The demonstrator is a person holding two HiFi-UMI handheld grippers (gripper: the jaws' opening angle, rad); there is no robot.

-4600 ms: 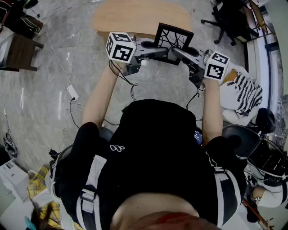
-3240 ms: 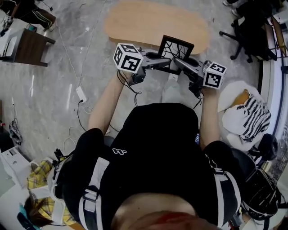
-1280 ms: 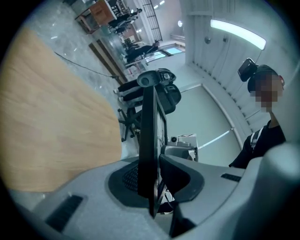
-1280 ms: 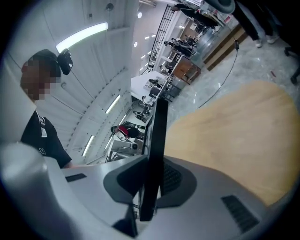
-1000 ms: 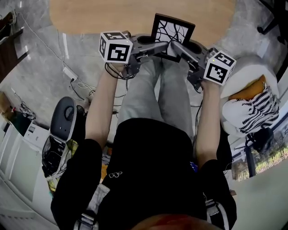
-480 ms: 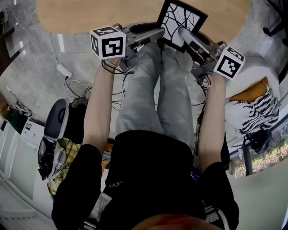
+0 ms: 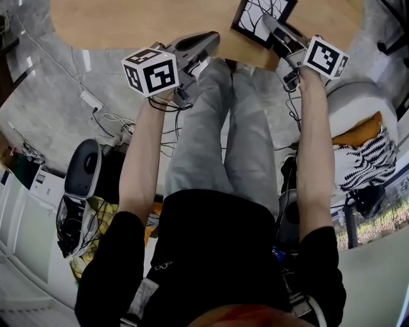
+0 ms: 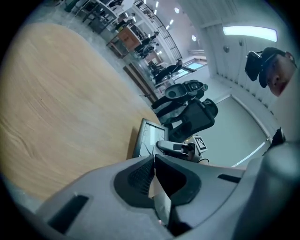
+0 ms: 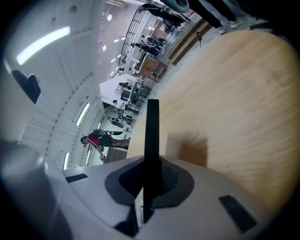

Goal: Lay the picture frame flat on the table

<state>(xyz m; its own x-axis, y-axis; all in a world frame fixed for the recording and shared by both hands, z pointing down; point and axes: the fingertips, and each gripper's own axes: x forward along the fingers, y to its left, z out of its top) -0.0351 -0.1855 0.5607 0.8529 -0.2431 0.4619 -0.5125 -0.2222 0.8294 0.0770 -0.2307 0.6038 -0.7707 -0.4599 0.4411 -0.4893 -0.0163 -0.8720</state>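
The black picture frame (image 7: 254, 14) with a white branch pattern hangs over the near edge of the wooden table (image 7: 128, 22). My right gripper (image 7: 270, 23) is shut on its right edge. In the right gripper view the picture frame (image 9: 151, 126) stands edge-on between the jaws, above the table (image 9: 243, 103). My left gripper (image 7: 213, 38) is shut on nothing, apart from the frame and to its left. The left gripper view shows the shut left gripper (image 8: 153, 157), and beyond it the picture frame (image 8: 146, 138) with the right gripper (image 8: 178, 147) on it.
The person's legs (image 7: 223, 128) reach under the table edge. A round pouf with a striped cushion (image 7: 361, 159) sits at the right. A grey appliance (image 7: 83, 169) and cables (image 7: 96, 102) lie on the floor at left. Black office chairs (image 8: 194, 112) stand beyond the table.
The left gripper has let go of the frame and drawn away to the left. The right gripper alone has carried the frame forward over the table.
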